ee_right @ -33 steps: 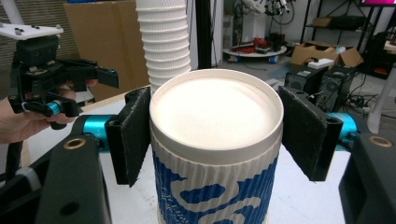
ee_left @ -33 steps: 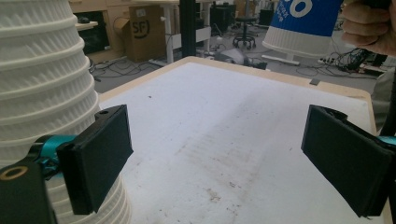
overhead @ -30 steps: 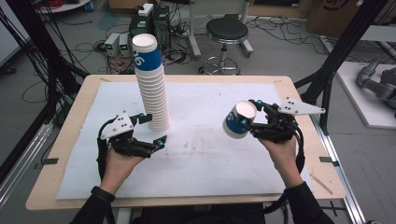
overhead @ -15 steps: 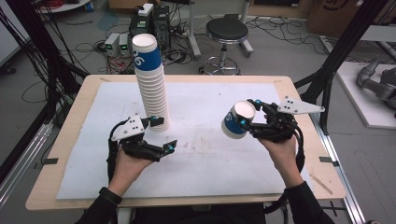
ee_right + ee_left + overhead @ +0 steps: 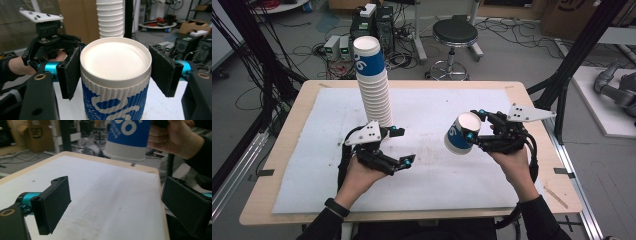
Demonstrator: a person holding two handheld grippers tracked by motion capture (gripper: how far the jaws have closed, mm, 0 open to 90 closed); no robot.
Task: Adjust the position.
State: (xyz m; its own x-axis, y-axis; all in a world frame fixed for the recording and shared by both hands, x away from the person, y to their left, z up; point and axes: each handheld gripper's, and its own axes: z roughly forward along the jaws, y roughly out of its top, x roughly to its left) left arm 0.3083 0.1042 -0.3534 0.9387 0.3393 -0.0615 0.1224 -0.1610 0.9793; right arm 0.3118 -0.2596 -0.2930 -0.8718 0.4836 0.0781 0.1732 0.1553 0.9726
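A tall stack of white ribbed paper cups (image 5: pixel 373 85), its top cup blue-printed, stands at the table's back left. My left gripper (image 5: pixel 406 146) hovers just right of the stack's base, open and pointing right, with nothing between its jaws (image 5: pixel 117 205). My right gripper (image 5: pixel 473 125) is shut on a single blue-and-white cup (image 5: pixel 460 132), held tilted above the table's right half with its mouth toward the person. In the right gripper view the pads press both sides of that cup (image 5: pixel 116 75), just below its rim. The same cup (image 5: pixel 128 137) hangs ahead in the left gripper view.
A white sheet (image 5: pixel 437 190) covers most of the wooden table (image 5: pixel 277 165). Beyond the far edge are a stool (image 5: pixel 454 35), electronics boxes (image 5: pixel 372 20) and cables on the floor. Black frame posts (image 5: pixel 572 65) stand at both sides.
My left gripper has moved right, away from the stack's base toward the table's middle, still open. The right gripper and its cup have kept still.
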